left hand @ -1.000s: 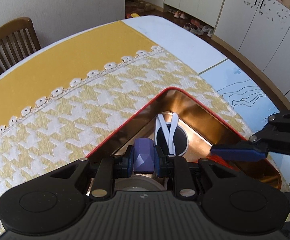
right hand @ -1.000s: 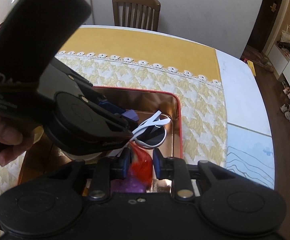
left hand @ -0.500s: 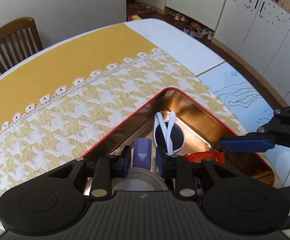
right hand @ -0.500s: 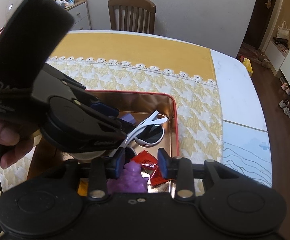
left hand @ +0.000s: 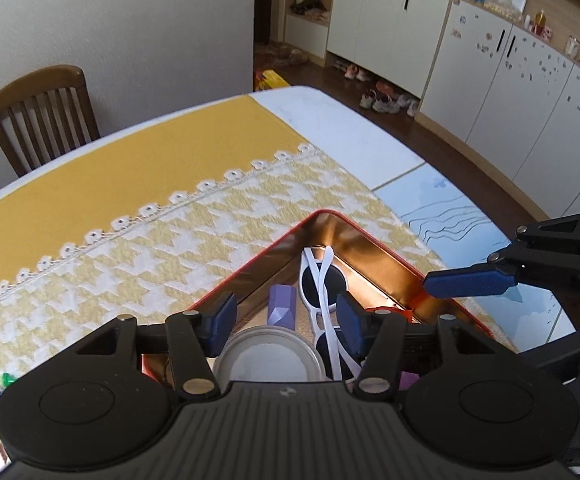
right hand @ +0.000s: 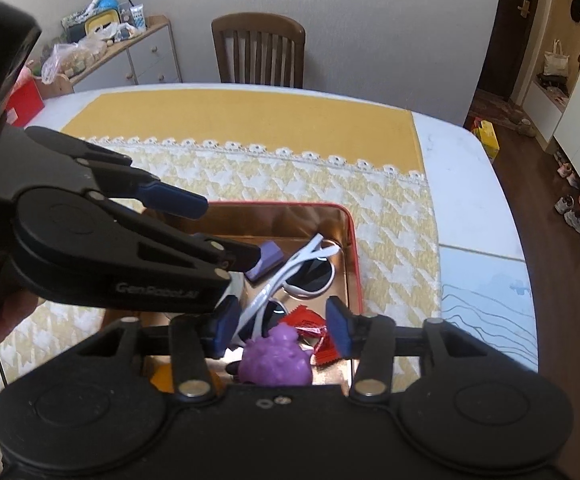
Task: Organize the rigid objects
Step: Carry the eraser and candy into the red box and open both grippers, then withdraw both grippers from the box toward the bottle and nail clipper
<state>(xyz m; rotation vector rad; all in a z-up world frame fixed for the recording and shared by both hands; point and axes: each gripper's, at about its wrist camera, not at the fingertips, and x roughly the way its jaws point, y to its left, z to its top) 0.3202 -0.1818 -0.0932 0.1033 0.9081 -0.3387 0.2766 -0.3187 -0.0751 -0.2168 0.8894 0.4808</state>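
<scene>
Both grippers opening over the loaded red-rimmed tin (left hand: 249,256).

Left to right in the tin, we note a lidded jar (left hand: 267,354), purple block (left hand: 281,306) and white sunglasses (left hand: 322,280). The left gripper (left hand: 285,320) and right gripper (right hand: 279,326) have fingers parting, gripping nothing. Only the right view shows a purple figure (right hand: 275,358) and red wrapper (right hand: 310,324). We judge stowing nearly done; small items left of the tin remain on the surface (left hand: 89,200).

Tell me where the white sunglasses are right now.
The white sunglasses lie inside the red-rimmed tin, near its far corner, beside the small purple block and beyond the purple toy.
</scene>
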